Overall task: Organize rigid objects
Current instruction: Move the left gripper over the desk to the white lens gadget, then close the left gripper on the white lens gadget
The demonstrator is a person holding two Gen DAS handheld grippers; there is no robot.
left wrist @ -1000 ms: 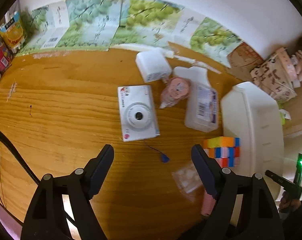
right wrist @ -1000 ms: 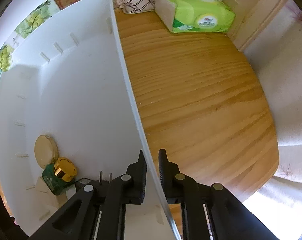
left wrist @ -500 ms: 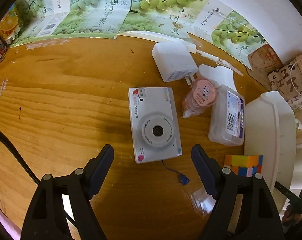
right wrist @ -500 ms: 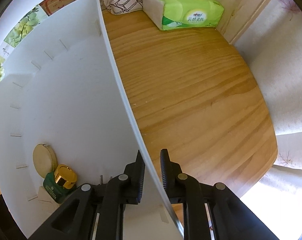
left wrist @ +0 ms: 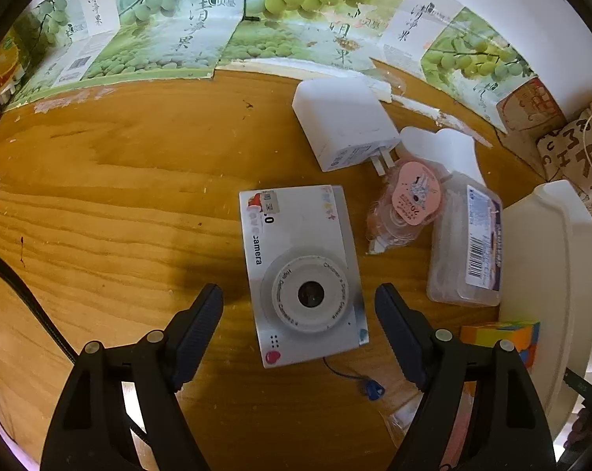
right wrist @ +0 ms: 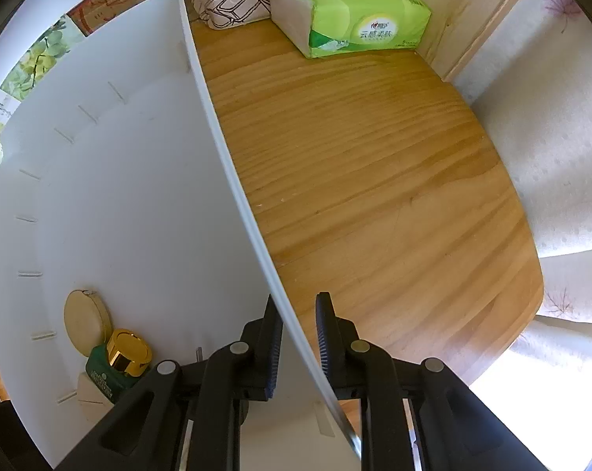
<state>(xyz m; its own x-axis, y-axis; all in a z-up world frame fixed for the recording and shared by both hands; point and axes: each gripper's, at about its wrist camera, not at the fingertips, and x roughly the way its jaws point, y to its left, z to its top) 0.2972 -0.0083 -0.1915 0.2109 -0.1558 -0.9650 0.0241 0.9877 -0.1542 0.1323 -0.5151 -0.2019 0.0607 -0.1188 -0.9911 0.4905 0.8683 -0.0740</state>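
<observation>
Left wrist: my left gripper [left wrist: 298, 300] has dropped closer, jaws wide, the toy camera [left wrist: 302, 274] now between them, untouched. Right wrist: my right gripper [right wrist: 298, 314] is opening, straddling the bin wall [right wrist: 233, 180]; contact unclear.

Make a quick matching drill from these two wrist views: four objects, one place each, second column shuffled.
Objects:
1. toy camera
2. white charger
3. green bottle with gold cap
4. tissue pack

Places:
A. inside the white bin, in its corner
B. on the table, to the right of the bin wall
C. between the open fingers of the left hand-held gripper, on the table
D. beyond the camera, near the grape cartons

Pairs: 1-C, 2-D, 3-A, 4-B
</observation>
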